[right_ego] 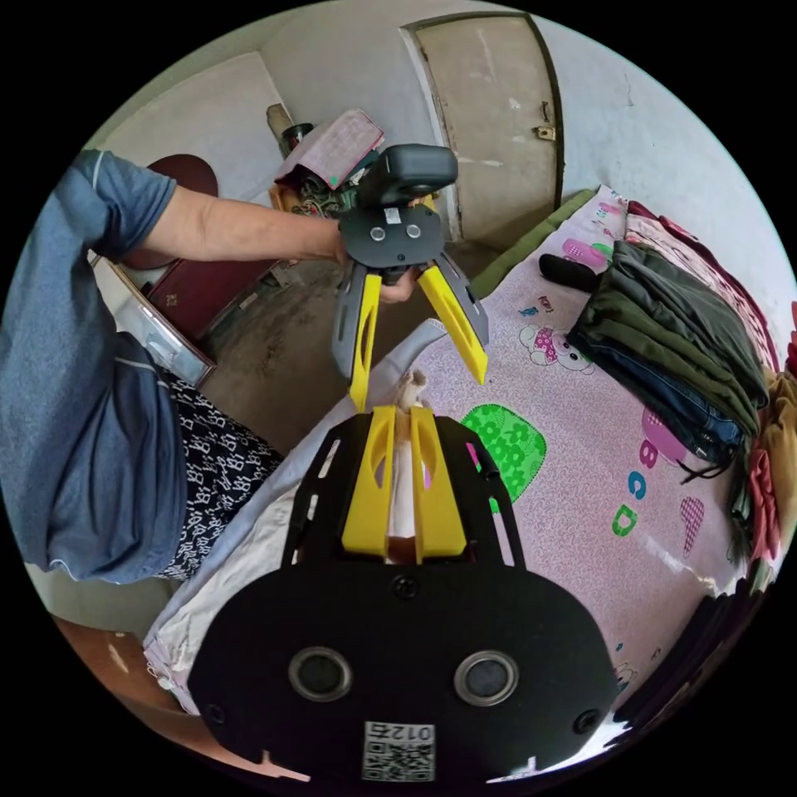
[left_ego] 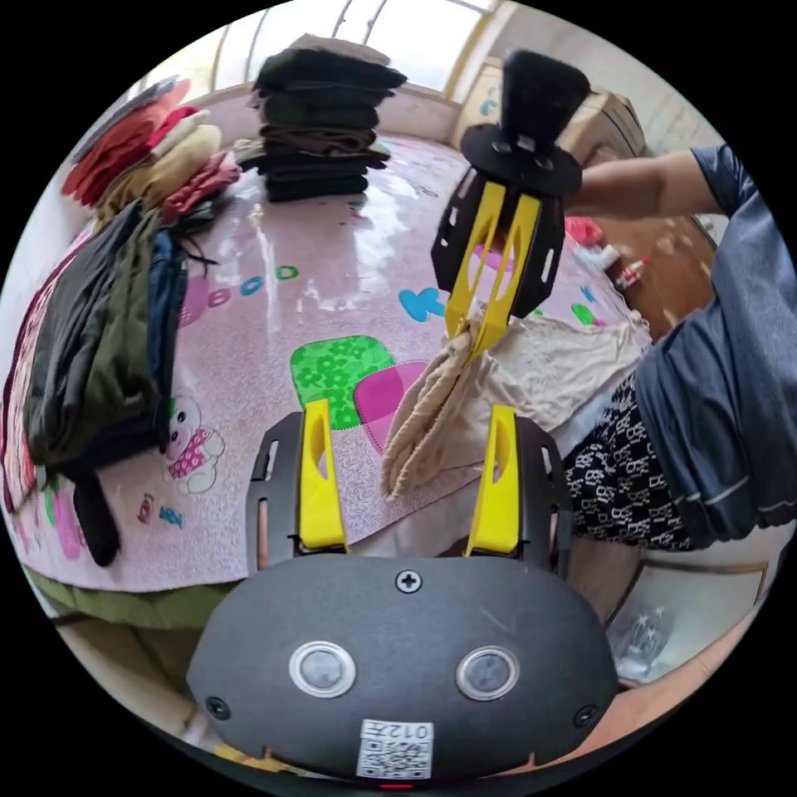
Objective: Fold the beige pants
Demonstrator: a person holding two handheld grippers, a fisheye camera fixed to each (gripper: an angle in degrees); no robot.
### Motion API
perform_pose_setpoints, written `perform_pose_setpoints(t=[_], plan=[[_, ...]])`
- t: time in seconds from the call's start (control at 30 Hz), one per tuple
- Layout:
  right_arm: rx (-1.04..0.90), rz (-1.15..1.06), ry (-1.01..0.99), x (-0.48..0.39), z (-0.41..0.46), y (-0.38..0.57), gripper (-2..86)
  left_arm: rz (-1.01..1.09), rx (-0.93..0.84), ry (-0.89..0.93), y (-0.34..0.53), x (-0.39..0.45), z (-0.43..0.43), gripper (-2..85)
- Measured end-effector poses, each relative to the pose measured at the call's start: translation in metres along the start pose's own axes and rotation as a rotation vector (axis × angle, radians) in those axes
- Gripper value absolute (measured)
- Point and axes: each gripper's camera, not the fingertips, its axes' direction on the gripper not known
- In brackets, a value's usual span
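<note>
The beige pants (left_ego: 432, 407) hang in a bunched fold above the pink bed mat (left_ego: 274, 332), and the rest of them lies spread at the bed's edge beside the person. My right gripper (left_ego: 471, 336) comes down from above and is shut on the top of that fold. In the right gripper view my right gripper (right_ego: 401, 413) has its yellow jaws pressed together on the beige cloth (right_ego: 404, 490). My left gripper (left_ego: 408, 408) is open, one jaw on each side of the hanging fold and apart from it. The right gripper view shows my left gripper (right_ego: 419, 390) spread wide just beyond the cloth's tip.
A tall stack of dark folded clothes (left_ego: 324, 124) stands at the far side of the bed. Red and tan garments (left_ego: 158, 158) are heaped beside it. A pile of dark trousers (left_ego: 100, 332) lies along one edge. The person (left_ego: 714, 374) sits at the bed's side.
</note>
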Motion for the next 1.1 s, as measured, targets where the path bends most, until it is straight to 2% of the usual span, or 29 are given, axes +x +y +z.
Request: perform_pose_setpoints(t=[0.17, 0.33, 0.53, 0.6, 0.67, 0.73, 0.8, 0.87, 0.93, 1.0, 1.1], plan=[[0.050, 0.028, -0.054, 0.019, -0.010, 0.007, 2.7, 0.159, -0.080, 0.127, -0.037, 0.003, 0.019, 13.9], [0.020, 0.106, -0.021, 0.052, -0.005, 0.026, 2.7, 0.109, -0.148, 0.152, -0.044, -0.018, 0.029, 7.3], [0.010, 0.254, 0.021, 0.097, 0.021, 0.034, 3.5, -0.132, -0.090, 0.332, -0.049, -0.077, 0.021, 5.0], [-0.024, 0.361, 0.041, 0.117, 0.039, 0.032, 4.7, -0.300, -0.105, 0.415, -0.053, -0.107, 0.028, 4.6], [-0.026, 0.449, 0.100, 0.125, 0.042, 0.034, 5.9, -0.402, -0.110, 0.426, -0.054, -0.122, 0.032, 4.3], [0.087, 0.512, 0.117, 0.122, 0.023, 0.044, 6.3, -0.521, -0.071, 0.422, -0.050, -0.136, 0.030, 3.9], [0.277, 0.594, 0.128, 0.107, -0.018, 0.071, 5.6, -0.675, 0.086, 0.469, -0.033, -0.153, 0.021, 3.1], [0.369, 0.616, 0.208, 0.075, -0.049, 0.096, 4.1, -0.733, 0.165, 0.400, -0.027, -0.155, 0.008, 2.2], [0.324, 0.608, 0.368, 0.027, -0.064, 0.118, 2.5, -0.695, 0.185, 0.242, -0.041, -0.144, -0.008, 1.5], [0.119, 0.687, 0.493, -0.025, -0.045, 0.153, 1.2, -0.517, 0.169, 0.125, -0.090, -0.114, -0.019, 0.9], [0.055, 0.869, 0.405, -0.064, -0.008, 0.212, 0.6, -0.270, 0.107, 0.163, -0.164, -0.071, -0.005, 0.6]])
